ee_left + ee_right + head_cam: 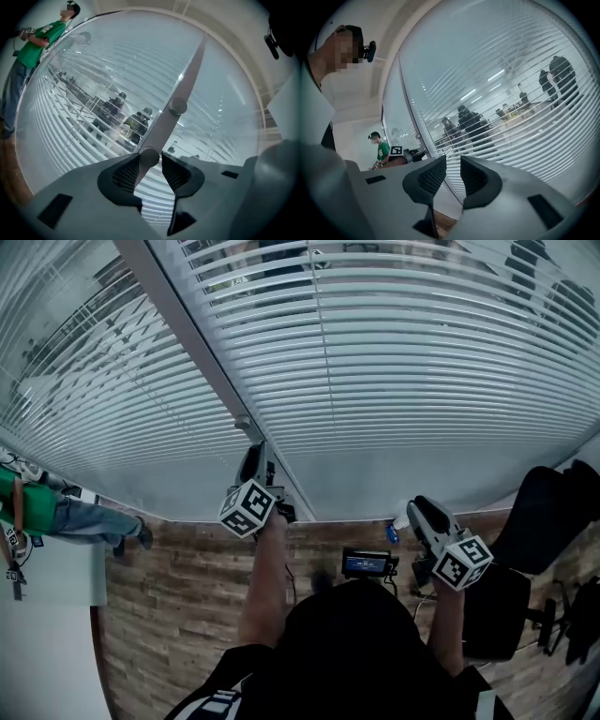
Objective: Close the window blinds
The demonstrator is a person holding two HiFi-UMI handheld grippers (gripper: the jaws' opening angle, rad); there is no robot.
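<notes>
Two jaws of the left gripper (253, 448) stand open around a round knob (149, 157) on the post (187, 324) between the panes. One pad lies against the knob and the other is a sliver clear. A second knob (178, 106) sits farther up the same post. The right gripper (451, 176) is narrowly open and empty, held back from the glass with free room ahead. The blinds (403, 362) hang behind the glass on both sides of the post, with slats tilted enough to see through. A person (37, 507) stands well off to the left, and a chair (553, 512) is near the right gripper.
</notes>
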